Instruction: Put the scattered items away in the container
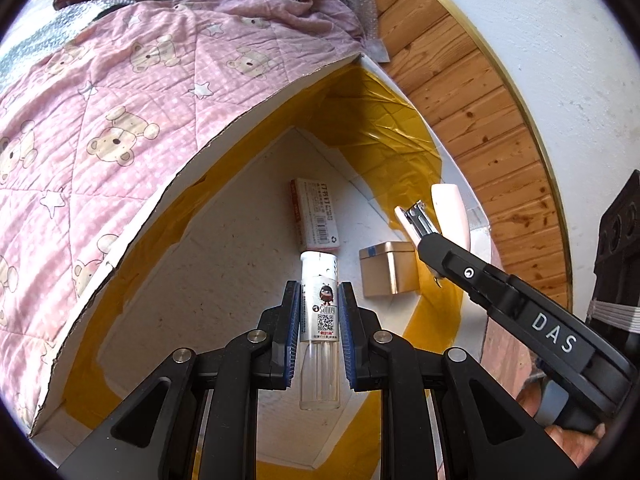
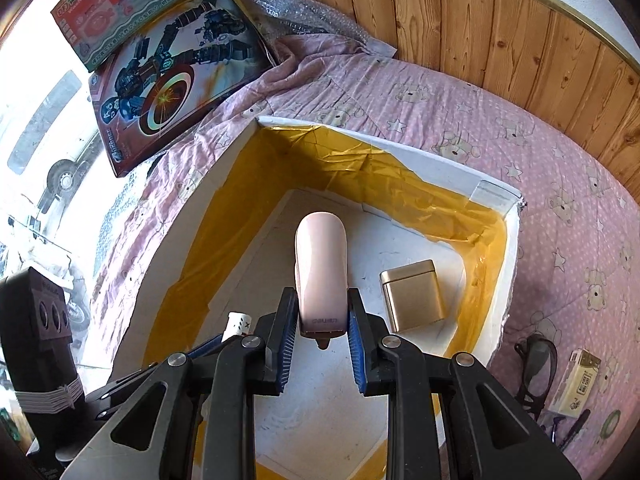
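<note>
Left wrist view: left gripper [image 1: 319,322] clamped on lighter [image 1: 320,312] over box [image 1: 132,240]; staple packet [image 1: 317,216], gold tin [image 1: 389,268] already inside. Right gripper [image 2: 322,322] clamps pink stapler [image 2: 321,276] above box. Right of it on bed: glasses [image 2: 536,372], small carton [image 2: 576,384], possibly pens, still out.

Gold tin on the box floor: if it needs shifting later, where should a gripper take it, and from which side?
Grip the gold tin across its two long flat sides, coming down from above. It lies flat on the white box floor beside the pink stapler that the right gripper holds. Its parallel faces suit the pads; the yellow-taped wall beyond it leaves little room, so avoid a sideways approach.
</note>
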Demonstrator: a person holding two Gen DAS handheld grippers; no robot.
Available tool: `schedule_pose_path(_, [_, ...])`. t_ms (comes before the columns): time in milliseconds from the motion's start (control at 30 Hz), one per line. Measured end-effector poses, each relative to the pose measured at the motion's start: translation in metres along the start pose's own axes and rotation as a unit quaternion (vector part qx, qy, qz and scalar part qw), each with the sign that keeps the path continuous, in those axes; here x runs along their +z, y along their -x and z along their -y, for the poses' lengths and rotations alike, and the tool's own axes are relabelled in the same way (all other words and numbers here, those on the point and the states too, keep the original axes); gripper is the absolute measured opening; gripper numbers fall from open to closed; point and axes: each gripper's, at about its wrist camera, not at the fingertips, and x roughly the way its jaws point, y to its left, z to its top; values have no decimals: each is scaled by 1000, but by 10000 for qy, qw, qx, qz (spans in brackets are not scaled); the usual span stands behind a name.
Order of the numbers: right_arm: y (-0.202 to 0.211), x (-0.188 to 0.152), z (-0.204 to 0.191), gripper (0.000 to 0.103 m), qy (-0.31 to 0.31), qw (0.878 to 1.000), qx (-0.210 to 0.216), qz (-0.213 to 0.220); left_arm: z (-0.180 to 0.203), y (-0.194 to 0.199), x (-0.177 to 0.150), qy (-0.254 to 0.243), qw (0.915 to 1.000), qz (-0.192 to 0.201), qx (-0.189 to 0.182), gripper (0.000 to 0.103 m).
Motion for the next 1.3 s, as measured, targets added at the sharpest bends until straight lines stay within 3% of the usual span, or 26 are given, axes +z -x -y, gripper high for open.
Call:
schedule_pose_path(733, [-80, 41, 2, 25, 295, 9935, -679, -869, -8, -12, 14, 319, 9990, -293, -98, 19])
schedule_pose_path(933, [-92, 43, 5, 25, 298, 9921, -774, -944, -12, -13, 20, 421, 9987, -299, 14, 17])
schedule_pose_path(1033, [-96, 43, 7, 26, 252, 9917, -802, -974, -7, -15, 20, 349, 9988, -328, 79, 25])
schedule_pose_path(1300, [-86, 43, 8, 26, 141, 9926, -848, -853, -5, -14, 19, 334, 9987, -375, 8, 29])
